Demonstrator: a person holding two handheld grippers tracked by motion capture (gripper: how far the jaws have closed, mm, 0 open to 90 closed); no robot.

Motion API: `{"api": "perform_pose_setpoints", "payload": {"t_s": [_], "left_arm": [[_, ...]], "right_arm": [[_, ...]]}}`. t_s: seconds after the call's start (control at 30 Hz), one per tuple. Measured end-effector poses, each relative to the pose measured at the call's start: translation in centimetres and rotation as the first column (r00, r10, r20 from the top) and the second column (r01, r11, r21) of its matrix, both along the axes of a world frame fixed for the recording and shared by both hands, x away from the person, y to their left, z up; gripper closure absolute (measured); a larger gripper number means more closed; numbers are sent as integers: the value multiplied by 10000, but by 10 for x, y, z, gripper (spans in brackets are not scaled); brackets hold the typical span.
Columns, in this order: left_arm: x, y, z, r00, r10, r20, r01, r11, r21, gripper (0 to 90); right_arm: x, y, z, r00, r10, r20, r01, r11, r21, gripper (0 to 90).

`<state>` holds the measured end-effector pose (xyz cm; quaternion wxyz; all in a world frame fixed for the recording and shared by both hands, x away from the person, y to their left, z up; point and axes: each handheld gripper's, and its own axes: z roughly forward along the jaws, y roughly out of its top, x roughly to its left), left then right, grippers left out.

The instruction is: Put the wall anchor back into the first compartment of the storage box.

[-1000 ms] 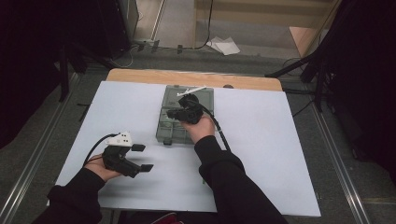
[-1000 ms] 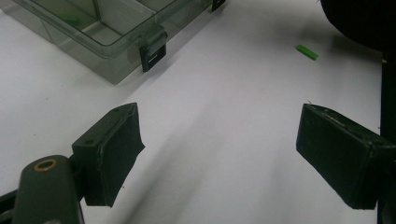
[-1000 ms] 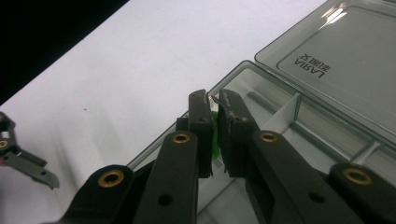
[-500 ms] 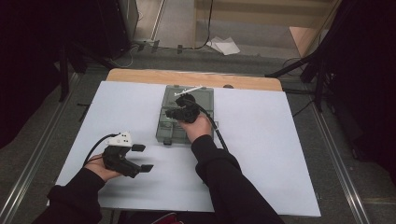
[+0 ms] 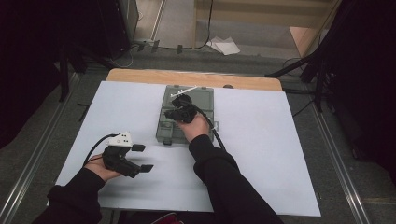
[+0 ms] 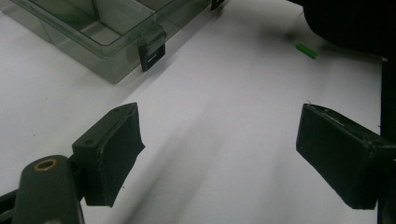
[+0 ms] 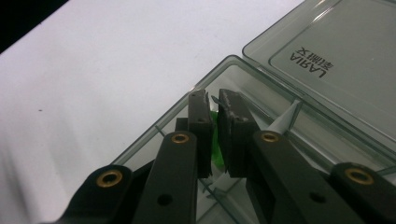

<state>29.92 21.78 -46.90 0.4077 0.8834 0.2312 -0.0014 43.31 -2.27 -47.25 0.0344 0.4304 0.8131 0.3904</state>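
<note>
Right gripper view: right gripper (image 7: 215, 135) pinches one green piece (image 7: 215, 140) over one box (image 7: 261, 93); left gripper (image 6: 219, 154) gapes

A white sheet (image 5: 261, 154) was spread over the wooden surface (image 5: 140, 76). On it were placed 1 clear compartment box (image 5: 173, 133), lid opened flat, and 1 small green piece (image 6: 306, 50) nearby.

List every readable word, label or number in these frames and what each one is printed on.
"LARIA": upside down on the open lid of the clear compartment box, seen in the right gripper view.
Small characters beside it on the same lid: too small to read.
Nothing else bears legible text.
</note>
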Motion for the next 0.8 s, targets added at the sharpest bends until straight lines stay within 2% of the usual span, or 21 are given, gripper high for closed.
{"api": "perform_pose_setpoints", "payload": {"t_s": [0.13, 0.23, 0.37, 0.6, 0.8], "left_arm": [[0, 0, 0, 10000, -17, -7, 17, 10000, -9, 137], [0, 0, 0, 10000, -21, 9, 21, 10000, 1, 137], [0, 0, 0, 10000, -33, 39, 33, 10000, 6, 137], [0, 1, 0, 10000, 2, 35, -2, 10000, 20, 137], [0, 1, 1, 10000, 12, 26, -13, 10000, 53, 137]], "right_arm": [[1, 0, -2, 9999, -26, -110, 26, 10000, 50, 848], [1, 0, -3, 10000, 24, -34, -24, 10000, -13, 829], [1, -1, 0, 10000, 83, 35, -83, 10000, -14, 752], [-3, -9, 6, 9995, 313, 41, -314, 9989, 334, 530], [-14, -13, 16, 9969, 716, 315, -735, 9951, 657, 426]]}}
